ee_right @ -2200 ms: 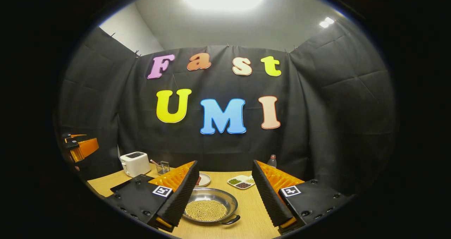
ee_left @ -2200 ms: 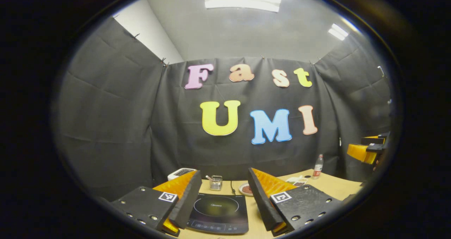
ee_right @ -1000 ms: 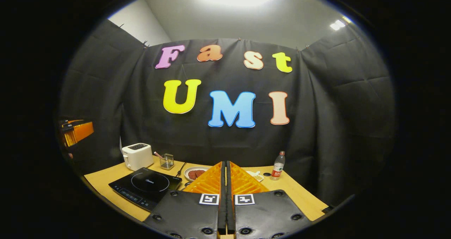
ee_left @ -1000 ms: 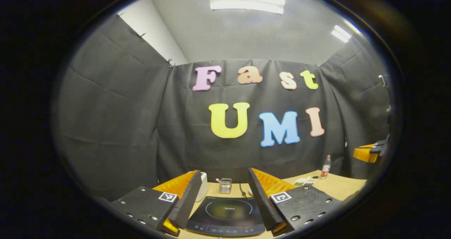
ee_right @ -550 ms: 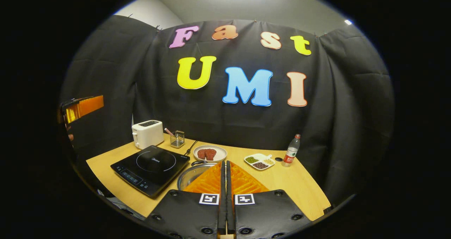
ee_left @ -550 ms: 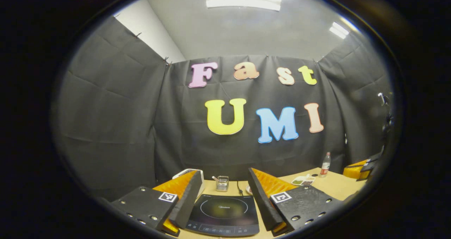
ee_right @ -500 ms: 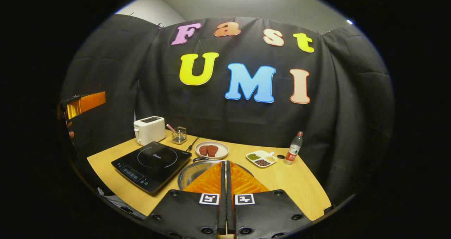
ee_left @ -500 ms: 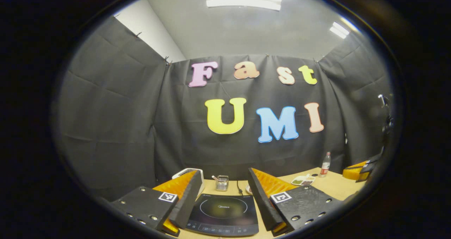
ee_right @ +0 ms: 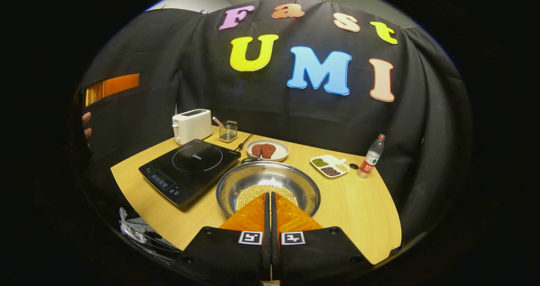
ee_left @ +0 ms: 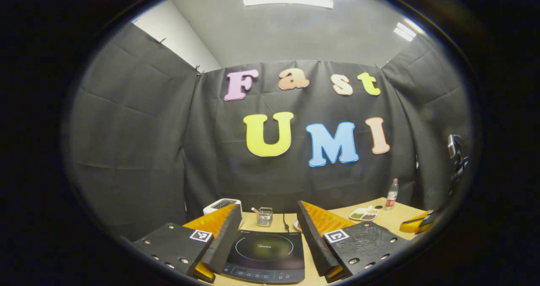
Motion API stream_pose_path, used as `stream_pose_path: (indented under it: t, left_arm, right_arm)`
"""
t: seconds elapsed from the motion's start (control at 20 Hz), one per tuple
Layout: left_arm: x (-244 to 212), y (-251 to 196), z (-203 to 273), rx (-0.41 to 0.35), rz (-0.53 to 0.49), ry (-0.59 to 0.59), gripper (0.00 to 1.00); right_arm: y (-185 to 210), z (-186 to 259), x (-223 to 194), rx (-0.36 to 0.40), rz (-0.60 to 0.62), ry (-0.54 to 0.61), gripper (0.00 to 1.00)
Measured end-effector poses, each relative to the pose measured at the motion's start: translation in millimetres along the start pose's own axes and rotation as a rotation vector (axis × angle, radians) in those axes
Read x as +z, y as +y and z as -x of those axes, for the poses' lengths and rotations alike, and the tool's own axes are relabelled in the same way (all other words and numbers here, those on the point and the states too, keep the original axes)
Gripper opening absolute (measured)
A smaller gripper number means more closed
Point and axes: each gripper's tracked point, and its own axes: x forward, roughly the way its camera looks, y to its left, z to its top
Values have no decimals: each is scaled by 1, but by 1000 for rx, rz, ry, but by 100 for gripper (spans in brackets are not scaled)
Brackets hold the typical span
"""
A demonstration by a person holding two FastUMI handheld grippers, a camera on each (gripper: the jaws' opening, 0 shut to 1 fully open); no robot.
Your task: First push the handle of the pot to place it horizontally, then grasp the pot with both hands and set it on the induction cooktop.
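A shallow steel pot [ee_right: 266,177] with yellow beans in it sits on the wooden table [ee_right: 358,218], just right of the black induction cooktop [ee_right: 190,163]. One dark pot handle [ee_right: 250,160] shows on the far rim; the near rim is hidden behind my fingers. My right gripper [ee_right: 270,195] is shut with nothing between its fingers, its tips over the pot's near side. My left gripper [ee_left: 268,206] is open and empty, held above the cooktop [ee_left: 265,254]. Far off, it shows again as the left gripper [ee_right: 112,85] beside a hand [ee_right: 86,123].
Along the back stand a white toaster [ee_right: 192,125], a wire holder [ee_right: 228,131], a plate of meat [ee_right: 267,150], a sectioned dish [ee_right: 329,165] and a bottle [ee_right: 371,156]. A plastic bag [ee_right: 135,231] hangs at the table's front left edge.
My right gripper went from open to shut, then tilted down and drew close over the pot, which now shows in full. My left gripper stayed open above the cooktop.
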Motion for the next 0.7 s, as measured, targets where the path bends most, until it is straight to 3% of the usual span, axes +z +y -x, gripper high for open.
stream_pose_path:
  t: [0.7]
  left_arm:
    - [-4,-27,-19,37,-27,21,80]
  right_arm:
    - [4,-27,-84,135,41,250,2]
